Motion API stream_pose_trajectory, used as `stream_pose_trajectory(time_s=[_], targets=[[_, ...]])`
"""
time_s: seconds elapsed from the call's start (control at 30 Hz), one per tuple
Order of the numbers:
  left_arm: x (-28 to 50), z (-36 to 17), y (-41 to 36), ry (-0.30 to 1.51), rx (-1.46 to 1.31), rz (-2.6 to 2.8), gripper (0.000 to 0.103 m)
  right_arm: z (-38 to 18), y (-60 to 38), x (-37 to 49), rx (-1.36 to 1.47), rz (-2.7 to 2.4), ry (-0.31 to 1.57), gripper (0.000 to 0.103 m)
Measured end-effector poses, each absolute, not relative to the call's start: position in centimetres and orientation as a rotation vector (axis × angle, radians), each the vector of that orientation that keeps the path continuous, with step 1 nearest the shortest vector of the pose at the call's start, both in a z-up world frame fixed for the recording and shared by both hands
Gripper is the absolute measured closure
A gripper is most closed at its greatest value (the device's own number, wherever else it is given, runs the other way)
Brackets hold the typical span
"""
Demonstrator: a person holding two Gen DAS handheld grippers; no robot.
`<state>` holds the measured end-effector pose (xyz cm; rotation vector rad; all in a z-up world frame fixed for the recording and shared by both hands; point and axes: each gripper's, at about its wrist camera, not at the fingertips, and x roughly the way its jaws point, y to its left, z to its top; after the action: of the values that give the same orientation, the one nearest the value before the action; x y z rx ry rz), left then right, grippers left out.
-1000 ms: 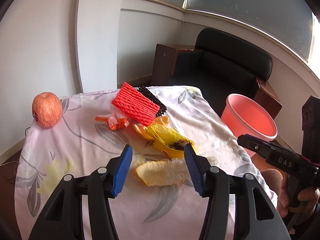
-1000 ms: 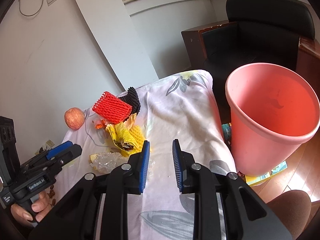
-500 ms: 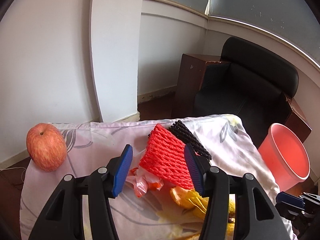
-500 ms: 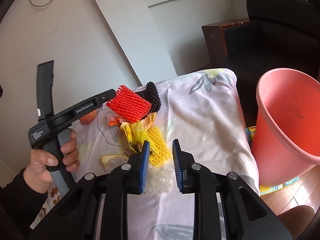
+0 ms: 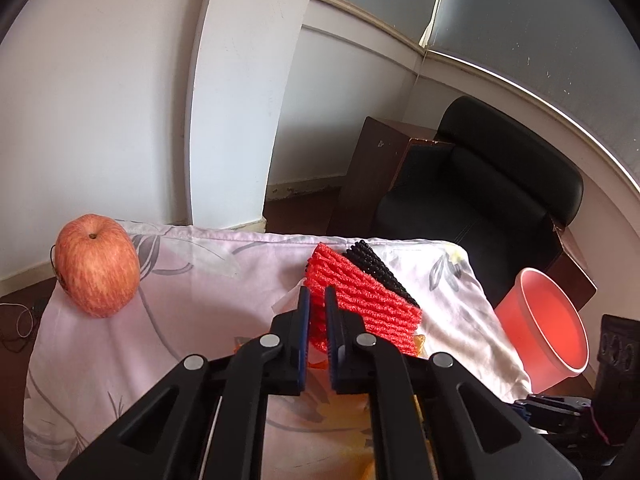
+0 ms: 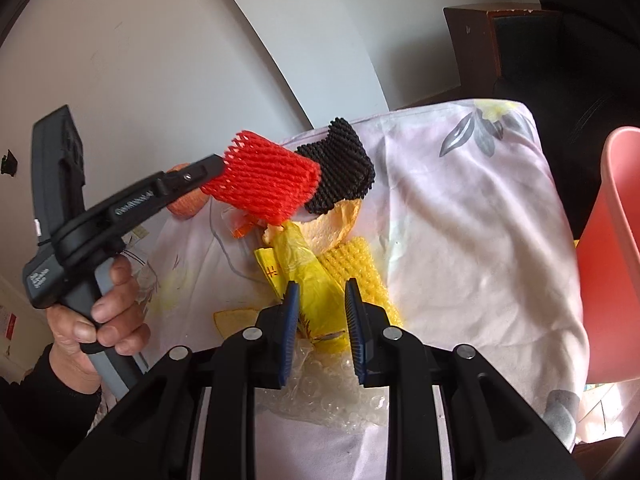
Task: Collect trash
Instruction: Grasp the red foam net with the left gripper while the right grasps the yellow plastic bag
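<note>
A red foam fruit net (image 5: 368, 304) sits between the blue pads of my left gripper (image 5: 316, 292), whose jaws are closing and pinch its near corner. In the right wrist view the left gripper (image 6: 218, 164) holds the red net (image 6: 264, 184) tilted above the cloth, beside a black foam net (image 6: 340, 168). My right gripper (image 6: 320, 292) stands partly open over a yellow plastic bag (image 6: 308, 280), which lies between its fingers without being squeezed. A yellow foam net (image 6: 356, 264), a pale peel (image 6: 332, 224) and clear bubble wrap (image 6: 332, 400) lie around it.
A pink bin (image 5: 548, 328) stands on the floor off the table's right edge. A whole apple (image 5: 96, 264) rests at the far left corner of the floral cloth (image 5: 180, 320). A black armchair (image 5: 480, 200) and a wall stand behind the table. A hand (image 6: 104, 312) grips the left tool.
My left gripper moved forward over the pile to the red net and went from wide open to closed on it. My right gripper came nearer the yellow bag, its gap unchanged.
</note>
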<state>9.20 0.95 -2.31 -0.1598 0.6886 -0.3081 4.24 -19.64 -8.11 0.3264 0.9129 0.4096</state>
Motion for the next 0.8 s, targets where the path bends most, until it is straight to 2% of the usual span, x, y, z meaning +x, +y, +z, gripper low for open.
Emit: stream_pose_trajectory(time_s=[0.37, 0.5, 0.8], targets=[[6.2, 0.5, 1.7, 0.613, -0.149, -0.323, 0.097, -8.8, -18.8, 3.3, 0.291, 0.423, 0.940, 0.080], [5.2, 1.3, 1.8, 0.594, -0.144, -0.329, 0.097, -8.3, -18.6, 2.4, 0.268, 0.424, 0.920, 0.089], [3.0, 2.9, 1.2, 0.560, -0.127, -0.337, 0.097, -6.5, -20.1, 0.5, 0.310, 0.409, 0.840, 0.093]])
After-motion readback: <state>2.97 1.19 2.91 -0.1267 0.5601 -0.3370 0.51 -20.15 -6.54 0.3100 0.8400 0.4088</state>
